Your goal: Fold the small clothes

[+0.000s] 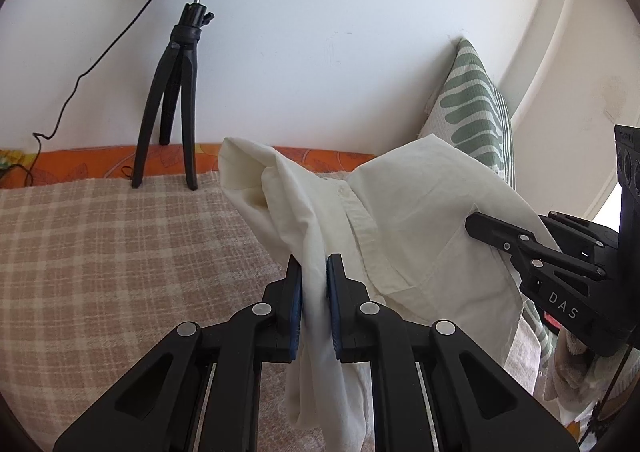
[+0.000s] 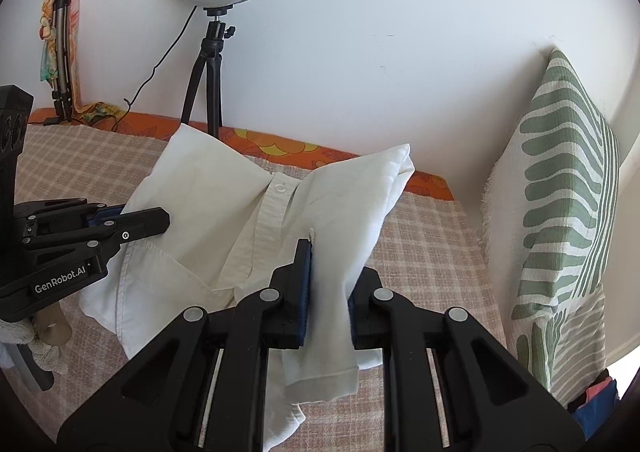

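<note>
A small cream-white shirt (image 1: pixel 416 220) with a button placket hangs lifted above the checked blanket. My left gripper (image 1: pixel 314 308) is shut on a bunched fold of the shirt at its left side. My right gripper (image 2: pixel 329 292) is shut on the shirt (image 2: pixel 224 212) at its right side, near the sleeve. The right gripper shows in the left wrist view (image 1: pixel 496 236) at the shirt's far edge. The left gripper shows in the right wrist view (image 2: pixel 148 222) at the shirt's left edge. The shirt's lower part droops between and below both grippers.
A beige checked blanket (image 1: pixel 100 252) covers the bed, with an orange floral sheet (image 2: pixel 280 148) along the wall. A ring light on a black tripod (image 1: pixel 176 92) stands at the back. A green-striped pillow (image 2: pixel 560 212) leans at the right.
</note>
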Action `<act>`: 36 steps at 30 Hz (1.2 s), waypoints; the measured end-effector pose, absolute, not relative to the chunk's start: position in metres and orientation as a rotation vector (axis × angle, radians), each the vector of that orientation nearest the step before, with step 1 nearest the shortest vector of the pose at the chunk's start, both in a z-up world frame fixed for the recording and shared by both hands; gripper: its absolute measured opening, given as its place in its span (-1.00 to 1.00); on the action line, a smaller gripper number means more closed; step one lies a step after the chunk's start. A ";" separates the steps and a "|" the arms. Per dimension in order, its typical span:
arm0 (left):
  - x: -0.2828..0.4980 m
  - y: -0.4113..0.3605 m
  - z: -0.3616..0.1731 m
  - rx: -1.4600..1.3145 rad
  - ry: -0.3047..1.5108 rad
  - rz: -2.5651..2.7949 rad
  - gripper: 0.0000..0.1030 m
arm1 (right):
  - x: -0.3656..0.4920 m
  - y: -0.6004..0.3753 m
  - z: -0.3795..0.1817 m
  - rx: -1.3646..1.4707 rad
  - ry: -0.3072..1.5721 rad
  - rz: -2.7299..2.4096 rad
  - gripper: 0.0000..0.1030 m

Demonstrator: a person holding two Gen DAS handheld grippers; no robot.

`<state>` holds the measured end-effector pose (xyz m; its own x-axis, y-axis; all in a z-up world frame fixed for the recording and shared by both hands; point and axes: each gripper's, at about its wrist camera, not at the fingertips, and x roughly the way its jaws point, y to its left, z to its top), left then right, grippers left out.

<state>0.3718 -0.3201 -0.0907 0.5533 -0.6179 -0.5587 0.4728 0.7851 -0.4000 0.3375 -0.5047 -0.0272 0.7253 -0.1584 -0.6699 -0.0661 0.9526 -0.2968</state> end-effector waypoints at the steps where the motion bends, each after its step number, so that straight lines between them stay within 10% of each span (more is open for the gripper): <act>1: 0.374 -0.321 -0.095 -0.212 0.758 -0.648 -0.80 | 0.341 -0.506 -0.031 -0.315 0.767 -0.058 -0.71; 15: 0.372 -0.313 -0.108 -0.100 0.811 -0.557 -0.66 | 0.368 -0.543 -0.080 -0.289 0.911 -0.203 -0.58; 20: 0.367 -0.309 -0.100 -0.094 0.784 -0.559 -0.44 | 0.364 -0.545 -0.072 -0.289 0.885 -0.221 0.08; 24: 0.362 -0.306 -0.094 -0.089 0.774 -0.555 -0.03 | 0.359 -0.542 -0.065 -0.281 0.872 -0.222 0.21; 36: 0.331 -0.271 -0.057 -0.091 0.707 -0.535 0.15 | 0.309 -0.513 -0.027 -0.245 0.792 -0.196 0.57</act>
